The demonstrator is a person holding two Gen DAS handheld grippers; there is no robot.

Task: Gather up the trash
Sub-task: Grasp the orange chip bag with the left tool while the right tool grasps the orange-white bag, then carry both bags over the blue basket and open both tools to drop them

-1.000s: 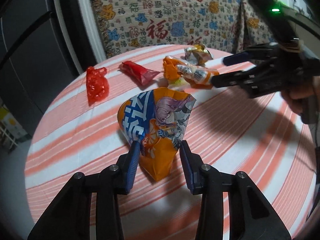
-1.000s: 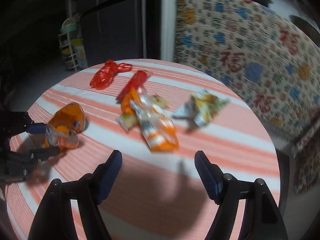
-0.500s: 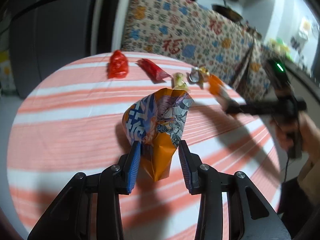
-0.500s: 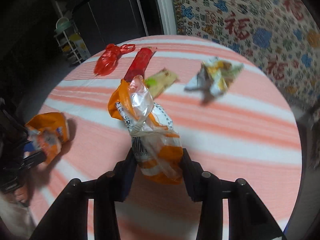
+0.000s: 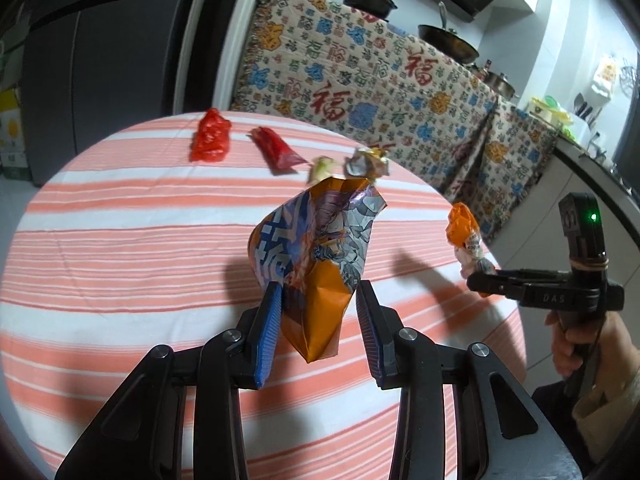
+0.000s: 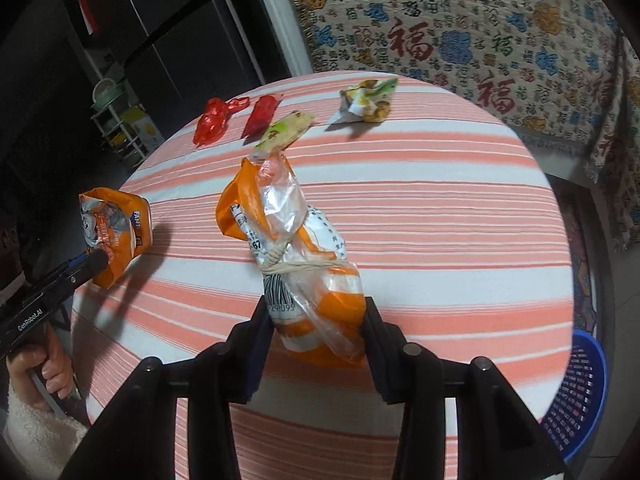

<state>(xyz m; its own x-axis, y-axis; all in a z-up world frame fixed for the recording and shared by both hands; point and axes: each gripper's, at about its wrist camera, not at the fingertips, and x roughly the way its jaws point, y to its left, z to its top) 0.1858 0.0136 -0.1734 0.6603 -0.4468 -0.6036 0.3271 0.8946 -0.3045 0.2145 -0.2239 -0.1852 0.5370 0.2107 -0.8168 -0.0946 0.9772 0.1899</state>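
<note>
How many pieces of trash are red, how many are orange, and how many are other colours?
Red: 2, crumpled red bag and red wrapper.
Orange: 2, orange chip bag and tied orange bag.
Other: 2, green wrapper and crumpled yellow wrapper.
Total: 6.

Tablecloth (image 5: 120,240): orange-pink and white stripes. Snack bag (image 5: 320,248): orange, with blue and grey cartoon print. Tied wrapper (image 6: 304,264): orange, white and clear. Two wrappers (image 5: 211,141), (image 5: 276,148): red. Basket (image 6: 580,396): blue. Hanging cloth (image 5: 360,80): cream, with red, blue and orange characters.
</note>
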